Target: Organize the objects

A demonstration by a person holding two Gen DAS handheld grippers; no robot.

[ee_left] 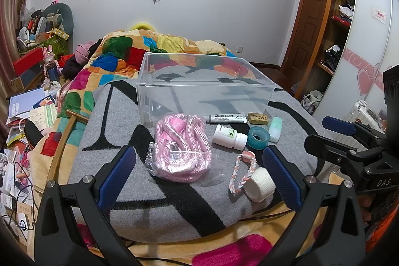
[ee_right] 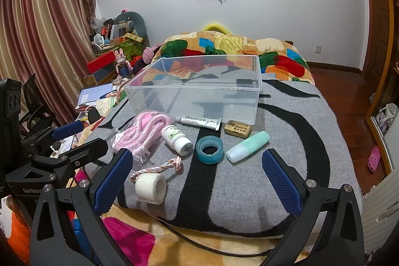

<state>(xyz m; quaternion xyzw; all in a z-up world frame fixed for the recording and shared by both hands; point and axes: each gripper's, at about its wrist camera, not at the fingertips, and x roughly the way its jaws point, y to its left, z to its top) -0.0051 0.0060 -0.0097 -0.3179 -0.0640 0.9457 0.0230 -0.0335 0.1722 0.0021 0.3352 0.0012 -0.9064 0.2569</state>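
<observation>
Your left gripper [ee_left: 199, 173] is spread wide and holds nothing; the bagged pink rope [ee_left: 180, 145] lies between its fingers, the bandage roll [ee_left: 259, 183] beside its right finger. Your right gripper [ee_right: 197, 178] also gapes wide, with the teal tape ring [ee_right: 209, 149] just ahead and the clear bin [ee_right: 199, 94] beyond.

small items [ee_right: 209, 149] before empty clear bin [ee_right: 199, 89]

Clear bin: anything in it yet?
No. In the right wrist view the clear bin holds nothing, and the white pill bottle and teal tape roll lie on the grey blanket outside it.
</observation>
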